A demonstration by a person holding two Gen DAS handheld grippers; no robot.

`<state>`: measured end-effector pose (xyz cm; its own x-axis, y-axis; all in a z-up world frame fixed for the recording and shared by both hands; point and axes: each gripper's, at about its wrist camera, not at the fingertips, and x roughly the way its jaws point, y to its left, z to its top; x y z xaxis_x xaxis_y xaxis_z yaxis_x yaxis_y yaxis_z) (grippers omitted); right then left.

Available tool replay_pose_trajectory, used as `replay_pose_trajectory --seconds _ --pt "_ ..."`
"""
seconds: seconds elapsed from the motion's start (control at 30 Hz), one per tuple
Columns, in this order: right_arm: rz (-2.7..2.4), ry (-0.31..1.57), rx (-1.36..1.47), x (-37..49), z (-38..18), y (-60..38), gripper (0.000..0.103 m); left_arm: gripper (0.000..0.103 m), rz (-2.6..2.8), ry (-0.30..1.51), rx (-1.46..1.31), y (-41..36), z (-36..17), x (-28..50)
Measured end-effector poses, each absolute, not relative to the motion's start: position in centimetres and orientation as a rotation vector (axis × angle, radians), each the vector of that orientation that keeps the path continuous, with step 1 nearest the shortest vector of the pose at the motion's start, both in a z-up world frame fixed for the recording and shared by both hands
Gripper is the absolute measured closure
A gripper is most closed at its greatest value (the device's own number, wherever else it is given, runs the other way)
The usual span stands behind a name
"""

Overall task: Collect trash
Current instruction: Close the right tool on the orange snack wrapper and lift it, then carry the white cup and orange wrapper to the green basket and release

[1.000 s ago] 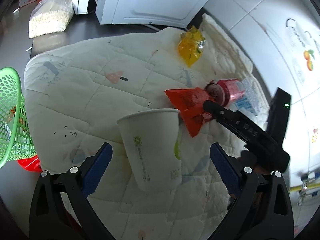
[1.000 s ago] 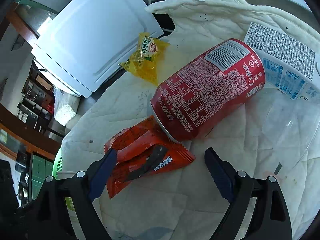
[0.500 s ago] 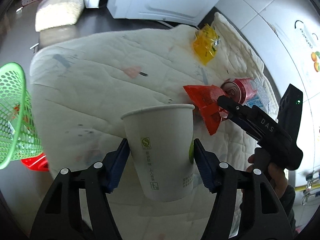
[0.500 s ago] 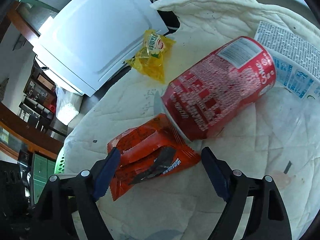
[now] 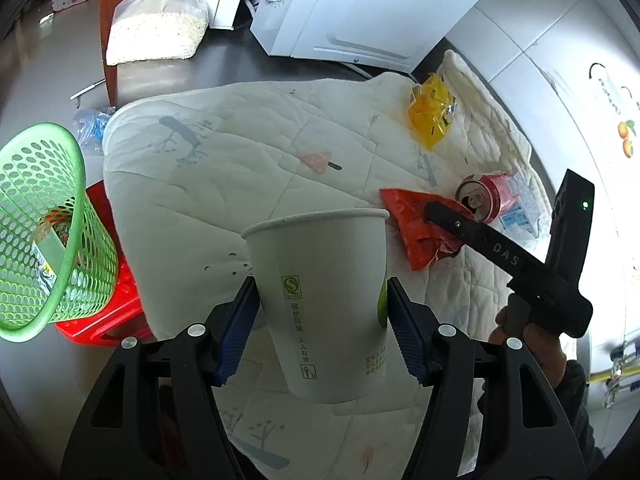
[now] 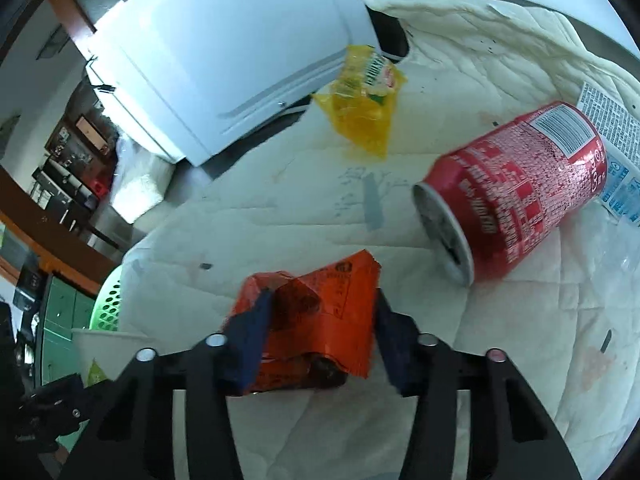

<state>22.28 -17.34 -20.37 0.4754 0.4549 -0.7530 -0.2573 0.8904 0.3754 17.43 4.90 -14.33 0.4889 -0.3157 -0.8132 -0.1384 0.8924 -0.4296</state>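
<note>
A white paper cup stands upright between the blue pads of my left gripper, which is shut on its sides above the cream quilt. An orange-red snack wrapper sits crumpled between the pads of my right gripper. Those jaws are closing, and both pads press on the wrapper's edges. In the left wrist view the same wrapper lies under the right gripper's black finger. A red soda can lies on its side to the right of it. Farther back is a yellow wrapper.
A green mesh basket with some trash inside leans on a red stool left of the quilt. A white appliance and a bag of grains stand behind. A printed plastic label lies beside the can.
My left gripper closed on the paper cup and carried it back and left. My right gripper moved over the orange-red wrapper and its jaws narrowed onto it.
</note>
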Motion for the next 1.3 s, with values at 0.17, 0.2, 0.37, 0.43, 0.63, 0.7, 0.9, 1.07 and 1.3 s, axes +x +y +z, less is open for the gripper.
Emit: replay_pose_trajectory --seconds 0.17,0.2,0.37,0.43,0.63,0.7,0.9,1.07,1.3 --pt "0.48 0.944 0.213 20.8 -18.9 -16.5 0.078 0.04 -0.126 1.039 -0.485 5.5 -13.7 16.8" --pt "0.486 0.939 0.212 20.4 -18.5 -16.4 0.079 0.04 -0.127 1.034 -0.491 5.7 -13.5 16.6" --pt "0.52 0.896 0.172 18.8 -16.0 -15.2 0.08 0.04 -0.122 0.984 -0.523 7.7 -12.2 15.2" --pt "0.548 0.88 0.157 18.2 -14.7 -14.4 0.08 0.04 -0.102 0.954 -0.54 9.3 -11.4 14.3" --pt "0.68 0.844 0.089 16.5 -11.9 -8.9 0.08 0.04 0.025 0.875 -0.568 15.9 -9.6 11.6" --pt "0.735 0.844 0.071 15.8 -11.5 -6.1 0.08 0.04 0.085 0.859 -0.58 18.9 -9.5 10.6" --pt "0.858 0.86 0.001 14.6 -11.6 2.7 0.08 0.04 0.256 0.876 -0.593 26.9 -11.5 8.9" --pt "0.926 0.878 -0.068 13.7 -12.4 9.8 0.079 0.04 0.338 0.906 -0.619 32.4 -14.3 8.3" --pt "0.969 0.916 -0.159 13.0 -15.6 18.4 0.071 0.038 0.386 0.918 -0.709 36.6 -17.5 7.2"
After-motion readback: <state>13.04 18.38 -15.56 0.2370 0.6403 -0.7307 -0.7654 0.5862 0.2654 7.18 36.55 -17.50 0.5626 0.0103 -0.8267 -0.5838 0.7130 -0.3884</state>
